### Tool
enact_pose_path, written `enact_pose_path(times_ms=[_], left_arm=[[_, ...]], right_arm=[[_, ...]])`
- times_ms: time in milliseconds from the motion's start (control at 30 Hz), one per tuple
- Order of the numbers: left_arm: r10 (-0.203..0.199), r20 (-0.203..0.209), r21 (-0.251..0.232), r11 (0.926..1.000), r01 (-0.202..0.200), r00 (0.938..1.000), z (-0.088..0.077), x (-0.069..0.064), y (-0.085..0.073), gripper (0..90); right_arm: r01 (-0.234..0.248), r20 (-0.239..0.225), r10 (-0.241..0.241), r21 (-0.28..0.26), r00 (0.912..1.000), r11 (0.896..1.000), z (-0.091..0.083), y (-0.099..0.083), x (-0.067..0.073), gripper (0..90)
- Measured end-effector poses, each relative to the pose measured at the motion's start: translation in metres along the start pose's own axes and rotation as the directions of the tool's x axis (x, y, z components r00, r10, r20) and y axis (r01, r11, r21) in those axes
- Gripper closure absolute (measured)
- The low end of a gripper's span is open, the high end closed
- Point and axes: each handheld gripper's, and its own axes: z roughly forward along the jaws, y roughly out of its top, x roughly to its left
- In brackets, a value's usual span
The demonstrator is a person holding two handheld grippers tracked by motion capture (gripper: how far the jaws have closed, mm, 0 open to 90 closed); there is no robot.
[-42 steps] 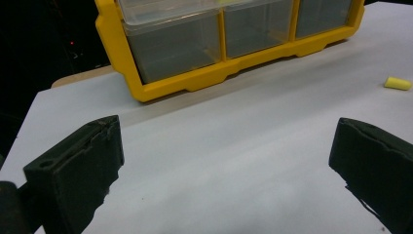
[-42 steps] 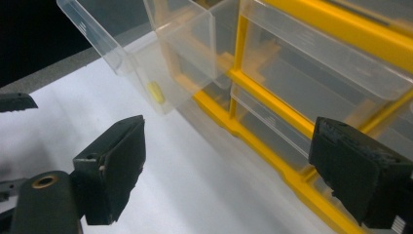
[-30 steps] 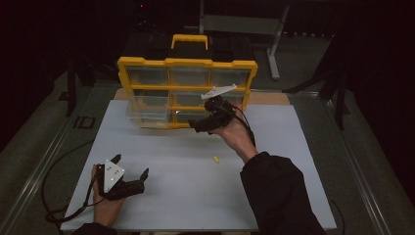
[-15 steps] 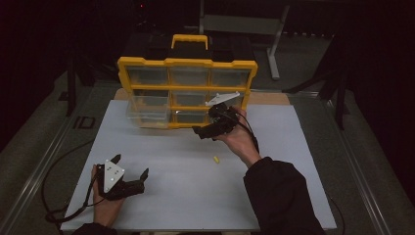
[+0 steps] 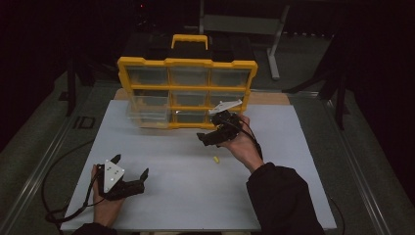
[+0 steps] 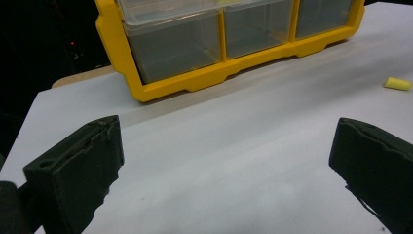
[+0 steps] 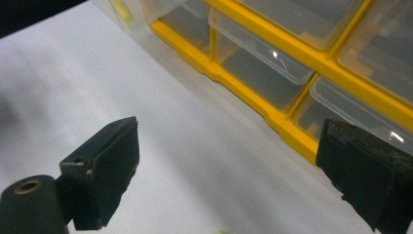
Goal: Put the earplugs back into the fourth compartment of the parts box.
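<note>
Right hand [image 5: 240, 142] raised over the middle of the worktop [image 5: 303, 161], palm turned up, forearm in a dark sleeve [image 5: 281, 198] coming in from the near right. Right tongs [image 5: 209, 136] held level and aimed left, just in front of the bottom row of the drawer box [image 5: 186, 62]; jaws wide apart, clamped on nothing, with bare white surface and yellow frame between them in the right gripper view. Grey three-cornered plate on top, black cable looping down past the wrist.

Left hand [image 5: 105, 203] resting low at the near left, knuckles on the worktop. Left tongs [image 5: 131, 172] pointing right and a little far, jaws also spread wide and empty. Blocky black jaw pads, matte and slightly scuffed.

Small yellow plug [image 5: 215, 159] lying on the worktop just near of the right hand, well apart from the left tongs; soft-looking and rounded, perhaps foam, though too small to be sure. Seen again at the right edge of the left gripper view [image 6: 397, 83].

Drawer box at the far middle: hard yellow plastic frame, black handle on top, clear glossy drawers in three rows. Lower-left clear drawer [image 5: 149, 117] pulled out toward the near side. Worktop flat, white, matte.
</note>
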Motion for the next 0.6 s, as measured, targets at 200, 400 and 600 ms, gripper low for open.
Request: enact_pose_path(times_ms=[200, 400, 600], left_arm=[[0.0, -0.001, 0.0, 1.0, 0.0, 1.0, 0.0, 0.0, 0.0, 0.0], [0.0, 0.0, 0.0, 1.0, 0.0, 1.0, 0.0, 0.0, 0.0, 0.0], [-0.001, 0.001, 0.0, 1.0, 0.001, 1.0, 0.0, 0.0, 0.0, 0.0]], right_arm=[[-0.01, 0.009, 0.01, 0.012, 0.9999, 1.0, 0.001, -0.008, -0.004, 8.5], [-0.02, 0.017, 0.02, 0.027, 0.9997, 0.999, 0.003, -0.018, -0.006, 8.5], [-0.027, 0.022, 0.026, 0.048, 0.9994, 0.998, 0.008, -0.03, -0.008, 8.5]])
